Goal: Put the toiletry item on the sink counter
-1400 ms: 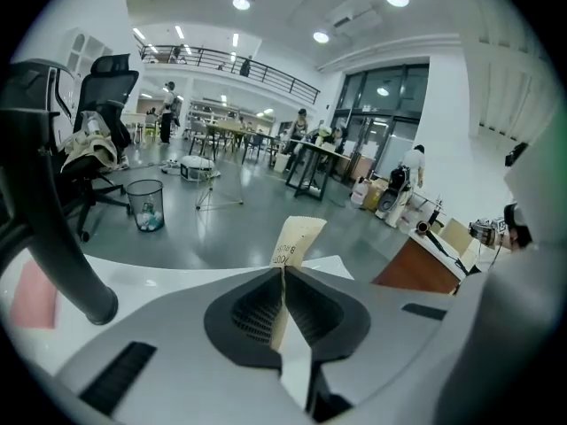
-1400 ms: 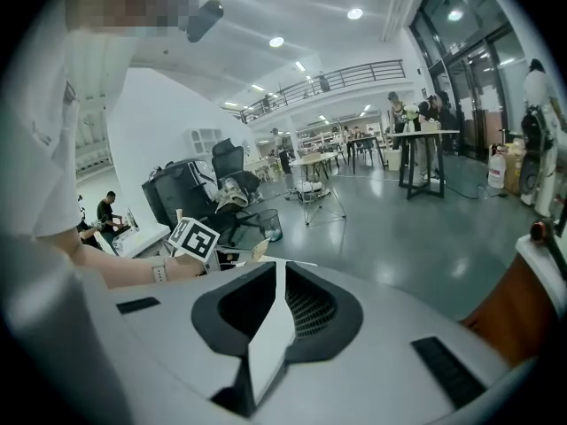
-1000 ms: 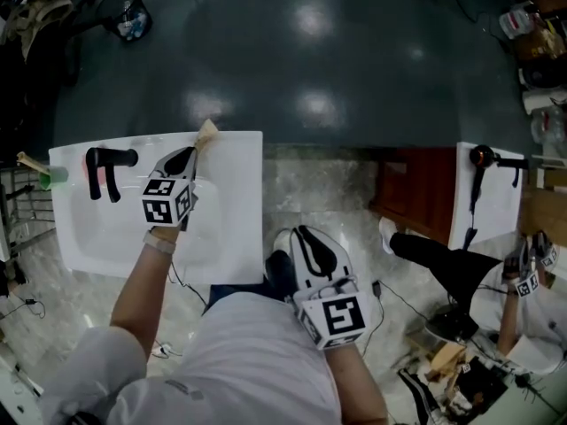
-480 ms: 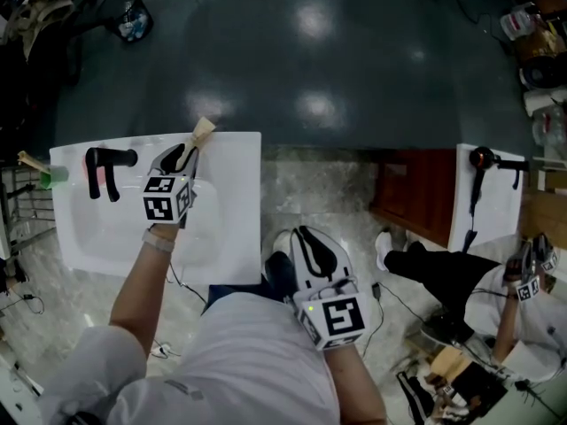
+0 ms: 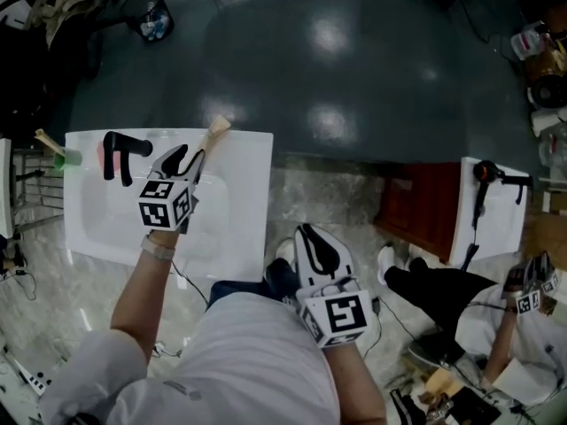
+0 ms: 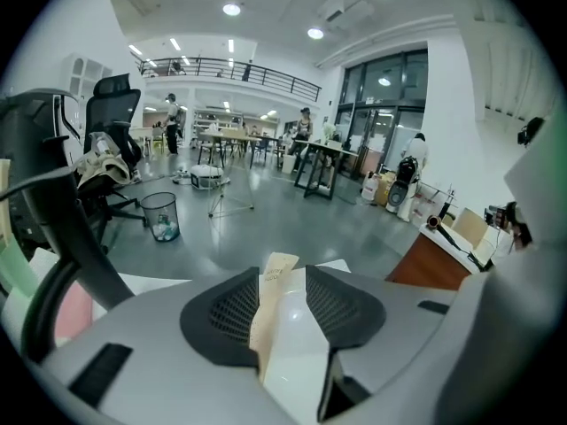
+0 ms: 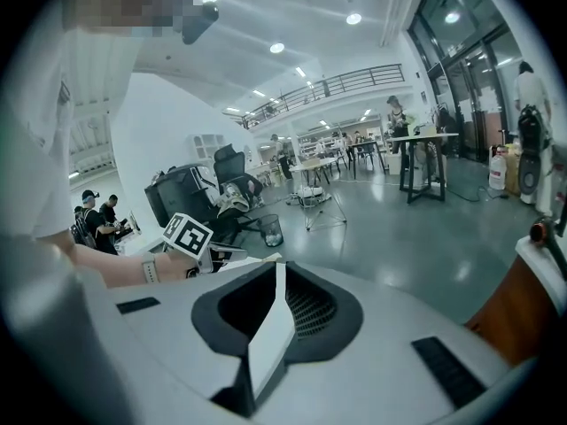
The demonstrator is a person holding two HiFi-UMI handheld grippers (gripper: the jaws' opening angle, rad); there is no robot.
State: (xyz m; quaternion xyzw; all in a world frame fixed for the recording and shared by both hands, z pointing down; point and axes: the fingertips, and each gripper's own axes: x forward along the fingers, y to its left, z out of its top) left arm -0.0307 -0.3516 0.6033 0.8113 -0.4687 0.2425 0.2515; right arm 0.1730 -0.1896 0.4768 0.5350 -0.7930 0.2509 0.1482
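Looking down from head height: white sink counter (image 5: 244,204) at left, black faucet (image 5: 120,153) at its back edge, a green item (image 5: 64,158) out at the far left corner. The left gripper (image 5: 191,156) sits over the back right part of the counter, just right of the faucet. The toiletry item (image 5: 215,131), a flat cream tube, lies on the counter at the back edge. Its far end points out toward the dark floor and its near end lies between the left jaws. The right gripper (image 5: 307,233) hangs off the counter's front right corner, over the pale floor in front of the person's torso, well apart from the item. A wire bin (image 5: 149,16) stands on the dark floor beyond. A second white counter at the right carries a hair dryer (image 5: 485,162), with another person (image 5: 496,312) sitting below it.

Left gripper view: jaws are opening. They stand spread, with the cream tube between them. It runs along the left pad, and a clear strip of white counter shows between it and the right pad. Not pinched. The tube's squared tip pokes out past the fingertips toward the open hall, and the bin is at left on the floor.

Right gripper view: jaws pressed together at the tips, nothing between them. Beyond them at left, the person's forearm and the left gripper's marker cube show over the counter.
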